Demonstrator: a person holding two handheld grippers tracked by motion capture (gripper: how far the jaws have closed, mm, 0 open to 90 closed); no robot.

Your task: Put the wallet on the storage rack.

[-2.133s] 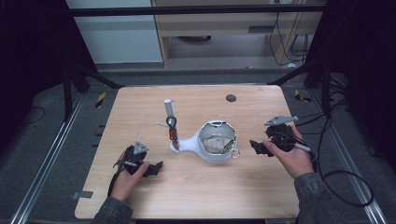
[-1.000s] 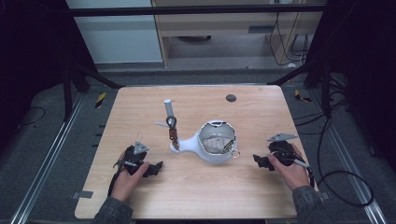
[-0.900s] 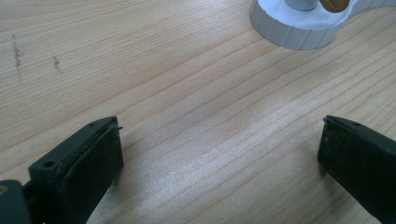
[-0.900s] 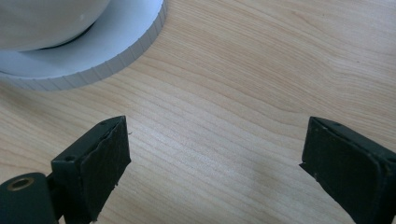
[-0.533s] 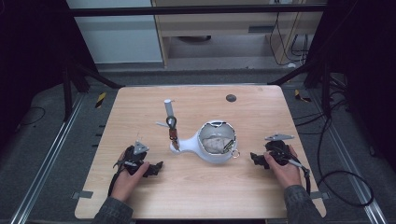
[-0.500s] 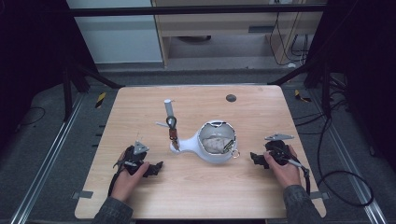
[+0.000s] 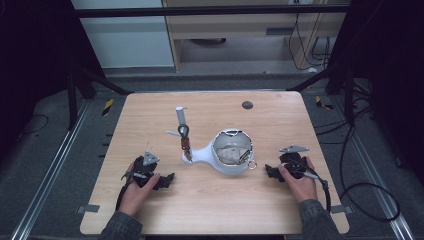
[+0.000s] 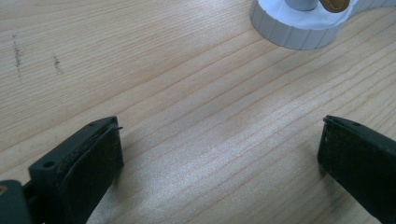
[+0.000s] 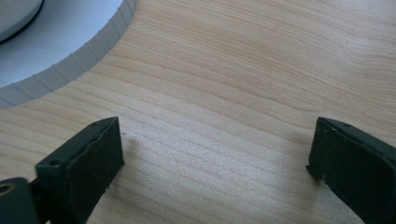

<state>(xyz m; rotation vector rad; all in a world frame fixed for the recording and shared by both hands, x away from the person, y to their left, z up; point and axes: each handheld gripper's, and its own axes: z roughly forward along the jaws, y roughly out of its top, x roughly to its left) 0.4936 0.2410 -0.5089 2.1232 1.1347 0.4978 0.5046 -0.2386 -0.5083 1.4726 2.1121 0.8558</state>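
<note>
A white holder (image 7: 231,156) with a round bowl and a narrow arm lies mid-table; something pale and crumpled sits in the bowl. A short post with a dark ring and a brown piece (image 7: 184,137) rises from the arm's end. My left gripper (image 7: 165,179) rests open on the wood at the near left, with nothing between its jaws (image 8: 219,135). The holder's ribbed white base (image 8: 299,33) shows ahead of it. My right gripper (image 7: 271,172) lies open just right of the bowl, with bare wood between its fingers (image 9: 215,133) and the ribbed white rim (image 9: 70,51) close by.
The wooden table (image 7: 210,205) carries a small grey cylinder (image 7: 180,116) behind the post and a dark disc (image 7: 247,105) near the far edge. Black frame legs, cables and a dark floor surround the table.
My right gripper has come down and back toward the near edge, settling on the table beside the bowl. The left gripper and the holder have stayed still.
</note>
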